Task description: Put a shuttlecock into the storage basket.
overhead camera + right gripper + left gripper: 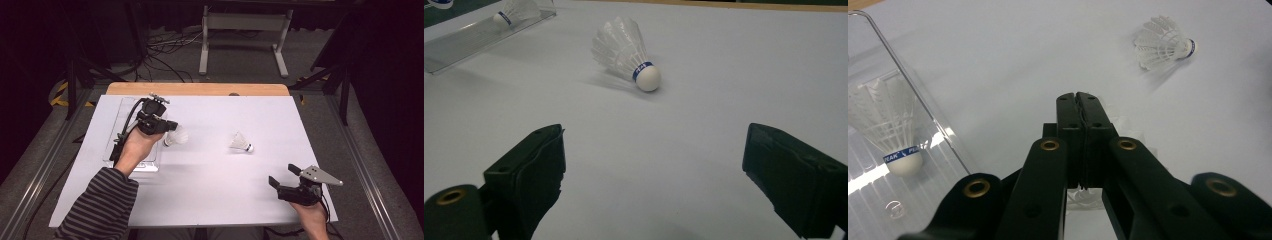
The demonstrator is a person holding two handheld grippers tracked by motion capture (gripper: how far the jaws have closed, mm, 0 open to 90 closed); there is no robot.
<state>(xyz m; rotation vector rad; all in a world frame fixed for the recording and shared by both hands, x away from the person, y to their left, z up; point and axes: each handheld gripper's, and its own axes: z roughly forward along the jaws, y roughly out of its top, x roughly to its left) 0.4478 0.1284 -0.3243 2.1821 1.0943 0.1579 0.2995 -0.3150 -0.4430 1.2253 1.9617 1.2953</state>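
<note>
Left claw (170,131) is clenched on a shuttlecock (176,136). In the left gripper view the jaws meet almost flush, and I see only wisps of white feather poking out beside and beneath them. So the grip looks like it's on the feather skirt, not the cork.

Risks from here, as I read it:
- Thin feather pinch. A quick swing or wrist roll could let the held shuttlecock slip out or pivot in the jaws. Feathers may also crush or bend.
- The clear tray (114,140) lies just to the left of that claw, and it already has a shuttlecock in tray (892,135) lying in it. If the held one goes in there, it could land on the first one and knock it, or roll off the low rim.
- Tray walls are transparent and hard to judge from these views. The claw could clip the edge and shove the tray across the worktop (210,200).
- Dropping from height: light thing, it'll bounce or drift.

Right claw (285,176) is released, jaws wide, parked at the near right of the worktop. The loose shuttlecock (626,52) lies on its side ahead of it, well apart from it, cork pointing right. A one-sided nudge on approach would roll it away, since it's round and nearly weightless.

I'd go slow, low release.
</note>
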